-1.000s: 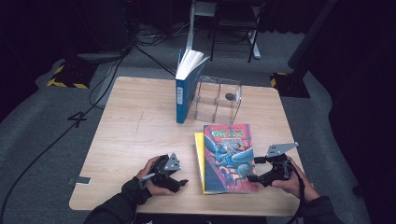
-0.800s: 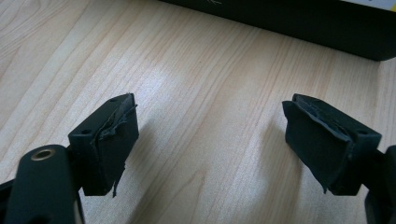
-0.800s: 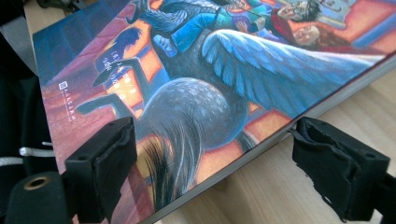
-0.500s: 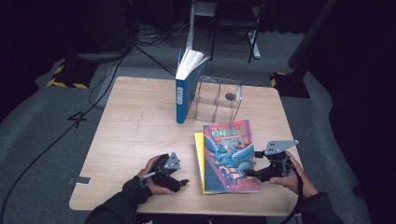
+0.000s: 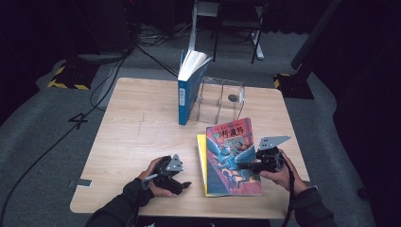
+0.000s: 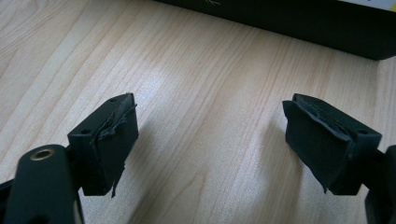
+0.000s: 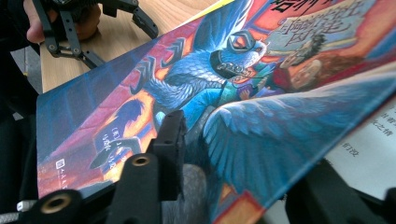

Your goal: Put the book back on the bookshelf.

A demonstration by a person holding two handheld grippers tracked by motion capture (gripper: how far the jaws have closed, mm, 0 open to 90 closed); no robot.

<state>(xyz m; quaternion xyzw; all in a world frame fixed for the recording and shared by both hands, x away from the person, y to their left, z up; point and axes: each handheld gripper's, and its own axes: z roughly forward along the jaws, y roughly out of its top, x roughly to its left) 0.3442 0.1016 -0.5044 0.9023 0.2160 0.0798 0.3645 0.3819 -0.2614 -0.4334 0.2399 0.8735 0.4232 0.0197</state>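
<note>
A colourful illustrated book [image 5: 231, 156] lies at the table's front right on top of a yellow book [image 5: 201, 161]. My right gripper [image 5: 246, 165] is shut on the colourful book's front cover [image 7: 233, 93] at its right edge. One jaw lies on top of the cover and the other under it. The cover is lifted a little, and a white printed page [image 7: 369, 144] shows beneath. My left gripper [image 5: 182, 182] rests on the wood left of the books, open [image 6: 210, 140] with nothing between its jaws. It also appears far off in the right gripper view [image 7: 93, 28].
A blue book [image 5: 189, 90] stands upright and fanned open at the back of the wooden table [image 5: 132, 132]. It leans by a clear acrylic stand [image 5: 222, 97]. A dark book edge [image 6: 303, 23] runs just beyond the left gripper's jaws.
The colourful book's cover has risen slightly at its right edge with the right gripper clamped on it. The left gripper has stayed in place.
</note>
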